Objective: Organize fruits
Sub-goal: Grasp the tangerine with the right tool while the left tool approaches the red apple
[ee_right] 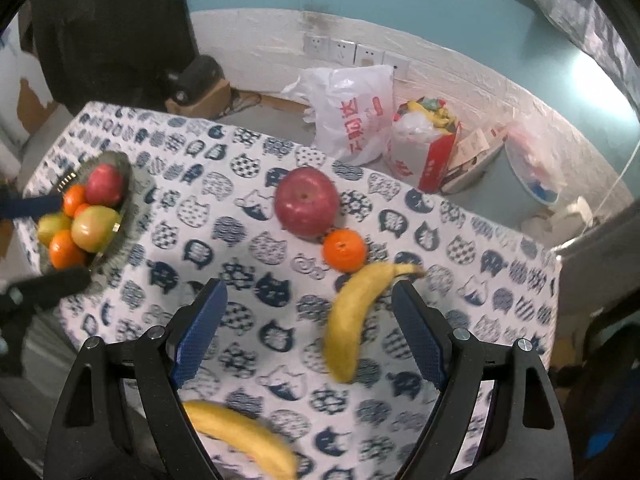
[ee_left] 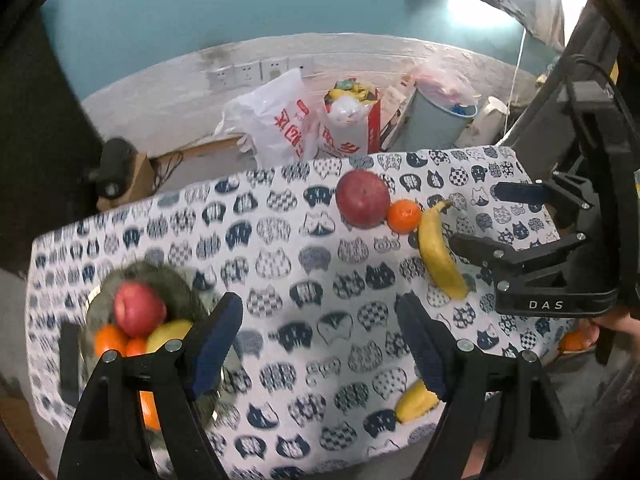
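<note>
A table under a cat-print cloth (ee_left: 280, 264) (ee_right: 240, 208) carries the fruit. A big red apple (ee_left: 362, 199) (ee_right: 307, 202), an orange (ee_left: 404, 216) (ee_right: 345, 249) and a banana (ee_left: 440, 258) (ee_right: 354, 318) lie close together. A second banana (ee_left: 416, 402) (ee_right: 244, 436) lies near the front edge. A glass bowl (ee_left: 176, 280) (ee_right: 124, 184) at the left holds an apple, oranges and yellow-green fruit. My left gripper (ee_left: 320, 344) hangs open over bare cloth beside the bowl. My right gripper (ee_right: 308, 328) (ee_left: 484, 220) is open above the cloth, the first banana inside its right finger, untouched.
Behind the table, on the floor by a white wall with sockets, stand plastic bags (ee_left: 280, 124) (ee_right: 352, 120), a red-and-white box (ee_right: 424, 156) and a pale bin (ee_left: 440, 120). A cardboard box with a dark object (ee_right: 196, 88) sits at the back left.
</note>
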Motion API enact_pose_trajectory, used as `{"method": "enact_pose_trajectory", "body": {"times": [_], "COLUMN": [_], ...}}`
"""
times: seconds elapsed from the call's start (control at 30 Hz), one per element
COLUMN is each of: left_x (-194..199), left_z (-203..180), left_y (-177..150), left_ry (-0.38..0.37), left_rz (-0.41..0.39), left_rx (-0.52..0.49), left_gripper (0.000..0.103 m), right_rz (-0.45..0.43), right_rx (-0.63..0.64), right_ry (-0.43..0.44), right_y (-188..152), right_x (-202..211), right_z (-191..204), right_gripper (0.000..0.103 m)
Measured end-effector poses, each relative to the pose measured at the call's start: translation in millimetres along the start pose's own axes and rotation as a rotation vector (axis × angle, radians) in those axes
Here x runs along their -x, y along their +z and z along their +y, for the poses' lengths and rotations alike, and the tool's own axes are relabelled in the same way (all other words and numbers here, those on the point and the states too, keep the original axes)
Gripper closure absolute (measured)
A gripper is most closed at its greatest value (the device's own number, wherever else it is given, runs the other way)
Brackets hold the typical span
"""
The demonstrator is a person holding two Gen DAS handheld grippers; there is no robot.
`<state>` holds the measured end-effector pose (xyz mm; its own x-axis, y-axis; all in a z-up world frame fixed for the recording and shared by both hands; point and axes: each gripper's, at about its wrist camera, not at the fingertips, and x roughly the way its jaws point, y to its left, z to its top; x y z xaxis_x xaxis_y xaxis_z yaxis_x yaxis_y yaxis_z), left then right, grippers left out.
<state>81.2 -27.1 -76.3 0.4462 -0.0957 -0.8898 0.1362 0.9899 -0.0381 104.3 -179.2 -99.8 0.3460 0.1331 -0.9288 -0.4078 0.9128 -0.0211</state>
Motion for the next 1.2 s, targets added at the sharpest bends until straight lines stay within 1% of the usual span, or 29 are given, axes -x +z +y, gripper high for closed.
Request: {"method": "enact_pose_trajectory", "body": {"times": [0.1, 0.23, 0.43, 0.53, 0.63, 0.67, 0.77, 0.9, 0.97, 1.03, 1.17, 1.2], "left_x": [-10.3, -34.9, -73.4, -92.5, -109.1, -116.3, -128.3, -139.2, -143.3, -146.5, -150.7, -151.5], "left_z": [-6.3, -12.8, -10.9, -9.6, -5.5, -3.6, -1.4, -1.3, -1.4, -1.7, -5.7, -6.5], "left_y": [20.5, 44.1, 63.4, 66.6, 67.0, 66.3, 65.1, 64.0, 63.0, 62.8, 64.9, 65.5], "left_ry": [-0.017, 0.007, -0.017, -0.041, -0.064, -0.066, -0.085, -0.097, -0.098, -0.104, -0.118, -0.121], "left_rz": [0.023, 0.053, 0.073, 0.094, 0.12, 0.137, 0.17, 0.193, 0.204, 0.212, 0.22, 0.222], "left_rx": [-0.057, -0.162, -0.222, -0.235, -0.222, -0.212, -0.195, -0.195, -0.191, -0.185, -0.179, -0.177], "left_gripper": [0.022, 0.022, 0.022, 0.022, 0.022, 0.022, 0.022, 0.022, 0.022, 0.022, 0.022, 0.022], "right_rz": [0.035, 0.093, 0.149, 0.175, 0.183, 0.184, 0.19, 0.197, 0.197, 0.195, 0.225, 0.222], "right_rx": [0.024, 0.094, 0.112, 0.119, 0.113, 0.106, 0.097, 0.103, 0.105, 0.105, 0.121, 0.125], "right_ry": [-0.007, -0.011, 0.023, 0.039, 0.03, 0.039, 0.057, 0.074, 0.082, 0.094, 0.108, 0.109], "right_y": [12.7, 29.2, 32.5, 27.5, 24.9, 24.1, 21.9, 21.8, 22.1, 22.3, 19.7, 19.5], "right_x": [-10.0, -32.8, -75.4, -94.6, -110.2, -114.8, -126.7, -137.9, -143.1, -147.3, -158.7, -161.2], "right_z": [-13.5, -25.8, -38.9, -40.3, -42.8, -44.0, -46.1, -44.3, -42.7, -41.7, -37.3, -37.5], "right_gripper": [0.019, 0.019, 0.02, 0.02, 0.02, 0.02, 0.02, 0.02, 0.022, 0.03, 0.037, 0.043]}}
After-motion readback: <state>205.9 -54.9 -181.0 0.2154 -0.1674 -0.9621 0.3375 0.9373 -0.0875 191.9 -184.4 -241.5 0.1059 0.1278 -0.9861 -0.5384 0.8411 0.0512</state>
